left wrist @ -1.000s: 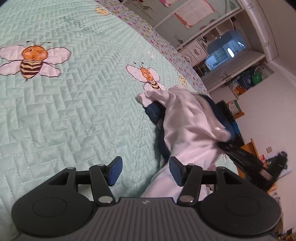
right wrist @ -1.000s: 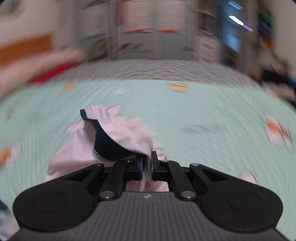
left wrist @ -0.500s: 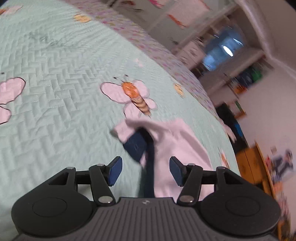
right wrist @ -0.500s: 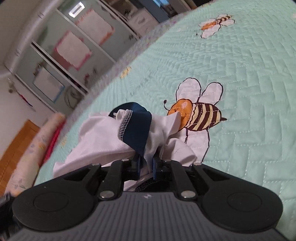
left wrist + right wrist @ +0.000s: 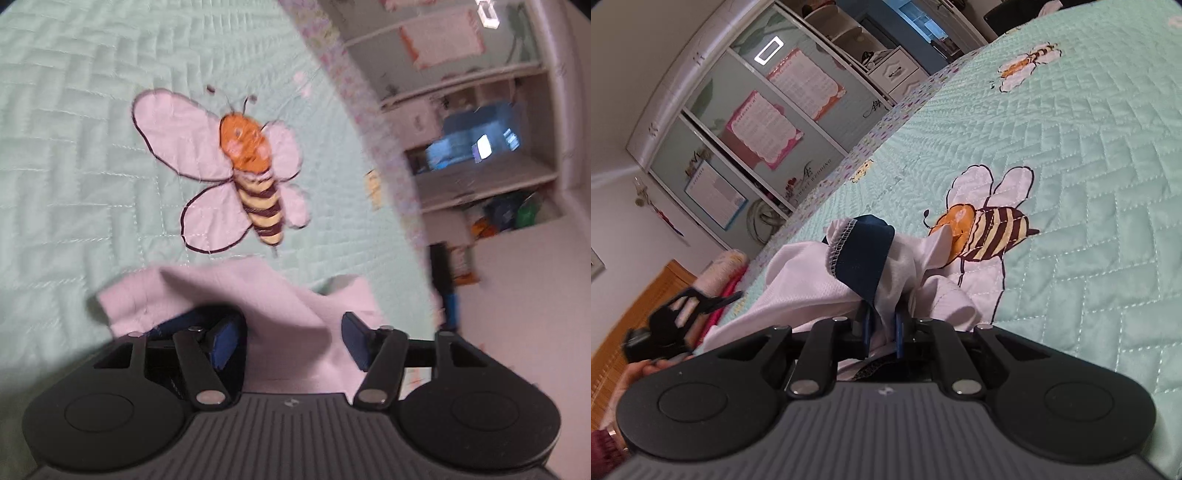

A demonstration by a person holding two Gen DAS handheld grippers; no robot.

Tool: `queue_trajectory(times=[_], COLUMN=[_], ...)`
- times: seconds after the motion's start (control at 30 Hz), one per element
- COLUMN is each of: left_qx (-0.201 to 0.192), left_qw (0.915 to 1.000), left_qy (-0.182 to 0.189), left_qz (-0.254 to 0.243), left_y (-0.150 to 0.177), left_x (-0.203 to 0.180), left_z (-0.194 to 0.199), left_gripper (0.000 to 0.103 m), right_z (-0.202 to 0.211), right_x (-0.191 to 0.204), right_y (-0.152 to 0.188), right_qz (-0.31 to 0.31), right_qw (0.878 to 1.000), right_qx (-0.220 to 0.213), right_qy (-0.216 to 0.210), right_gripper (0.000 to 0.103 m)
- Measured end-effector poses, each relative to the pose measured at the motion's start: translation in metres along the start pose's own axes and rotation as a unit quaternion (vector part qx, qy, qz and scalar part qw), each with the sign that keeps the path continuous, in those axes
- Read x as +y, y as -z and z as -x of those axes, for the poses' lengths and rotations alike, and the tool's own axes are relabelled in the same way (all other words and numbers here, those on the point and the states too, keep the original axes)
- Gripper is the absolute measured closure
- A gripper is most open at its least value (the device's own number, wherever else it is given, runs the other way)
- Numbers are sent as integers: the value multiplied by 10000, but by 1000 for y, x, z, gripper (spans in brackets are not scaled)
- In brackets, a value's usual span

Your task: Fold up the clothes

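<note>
Bedspread: mint-green quilted bedspread (image 5: pixel 1089 192), herringbone stitching, appliqué bees; floral border strip along its far edge.
Room: wardrobe (image 5: pixel 746 122) with frosted sliding doors and pink-framed charts beyond the far edge; open shelves (image 5: pixel 476 122) past the far corner, contents blurred.
Garment: white garment (image 5: pixel 809 273) with navy trim (image 5: pixel 864 254), bunched on the bedspread beside a large bee appliqué (image 5: pixel 986 229); one white fold overlaps the bee's orange head.
Right gripper: right gripper (image 5: pixel 881 334) with blue pads pressed onto a gather of white cloth and navy trim; fabric rises between the fingers.
Left gripper: left gripper (image 5: pixel 288 339) with fingers spread wide; white cloth lies between them, not pinched; navy trim against the left pad (image 5: pixel 225 339). Right wrist view shows it blurred, low at the near left, held by a hand (image 5: pixel 646 369) in a maroon sleeve (image 5: pixel 605 454).
Bee, left wrist view: another appliqué (image 5: pixel 255 177) just beyond the cloth's far edge.
</note>
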State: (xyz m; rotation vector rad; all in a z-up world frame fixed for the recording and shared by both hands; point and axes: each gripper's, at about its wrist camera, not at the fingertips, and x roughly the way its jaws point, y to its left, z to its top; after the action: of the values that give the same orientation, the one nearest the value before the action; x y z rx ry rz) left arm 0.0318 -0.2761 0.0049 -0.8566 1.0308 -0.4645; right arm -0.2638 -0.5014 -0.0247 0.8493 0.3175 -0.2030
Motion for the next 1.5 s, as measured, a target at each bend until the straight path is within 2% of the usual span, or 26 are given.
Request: queue_trajectory(times=[0.03,0.07,0.13,0.23,0.3,0.33,0.37,0.4,0.47,0.53,0.6,0.63,0.73,0.8,0.87,0.97,1.03,1.07,1.13,1.17,1.2,1.3,1.43,1.5], left_qx=[5,-1,-340,-849,-1239,-1486,-1728,-1905,-2182,-2425,-2550,-2595,-1912,-1458,-1536,-1628,-1650,-1658,-1596,-1545,-1490,-1204,-1029,-960], left_qw=[9995,9981,9944,9835,9778,9718,9650,9596,9514,9469,9447,9437,9680,9766,9781,9783,9757,9706,9557,9487,9409,9210,9275,9327], left_qy=[-143,-277,-252,-201,222,360,494,569,660,655,255,52,-679,-1148,-1168,-1004,-820,-826,-957,-988,-1015,-1087,-1244,-1277], left_qz=[-276,-548,-969,-1585,-1678,-1796,-1909,-1992,-2071,-2009,-2045,-2050,-1480,-1090,-775,-791,-1184,-1538,-2282,-2577,-2868,-3543,-3371,-3235], left_y=[-1,-2,-1,-1,-2,0,3,7,15,28,45,53,68,78,87,89,86,85,82,80,77,57,36,32], left_x=[-7,-14,-30,-53,-61,-65,-69,-67,-56,-30,0,16,77,117,138,136,117,101,70,57,45,33,34,35], left_z=[-2,-3,21,58,110,138,166,193,246,293,320,333,330,328,342,362,367,365,347,334,320,267,214,199], left_gripper=[73,99,101,101,101,101,101,101,101,101,100,100,98,98,98,97,97,95,83,71,64,64,64,64], right_z=[0,0,0,0,-1,-2,-3,-3,-3,-3,-3,-3,-3,3,11,24,27,27,19,13,7,-10,-33,-47], right_x=[0,1,2,5,19,27,34,47,74,102,129,134,136,127,116,103,103,105,113,117,122,137,152,161], right_y=[0,0,0,0,-2,-3,-5,-3,1,5,8,14,28,33,36,32,25,20,11,6,3,-4,-7,-4], right_qz=[-6,11,38,75,301,421,540,682,971,1259,1544,1615,1619,1449,1280,1152,1233,1318,1563,1675,1795,2162,2617,3031], right_qw=[10000,10000,10000,9999,9993,9986,9978,9969,9938,9888,9818,9799,9778,9793,9806,9830,9839,9838,9816,9802,9783,9715,9609,9487], right_qx=[-4,-6,-5,27,136,193,250,342,537,731,923,1002,1282,1405,1486,1414,1268,1180,1056,1012,991,929,853,829], right_qy=[-9,1,23,71,186,246,305,197,-73,-344,-613,-609,-358,-153,26,201,263,288,305,312,300,278,294,340], right_gripper=[92,92,92,91,86,77,59,51,48,48,48,48,48,48,48,48,48,48,48,48,48,48,48,46])
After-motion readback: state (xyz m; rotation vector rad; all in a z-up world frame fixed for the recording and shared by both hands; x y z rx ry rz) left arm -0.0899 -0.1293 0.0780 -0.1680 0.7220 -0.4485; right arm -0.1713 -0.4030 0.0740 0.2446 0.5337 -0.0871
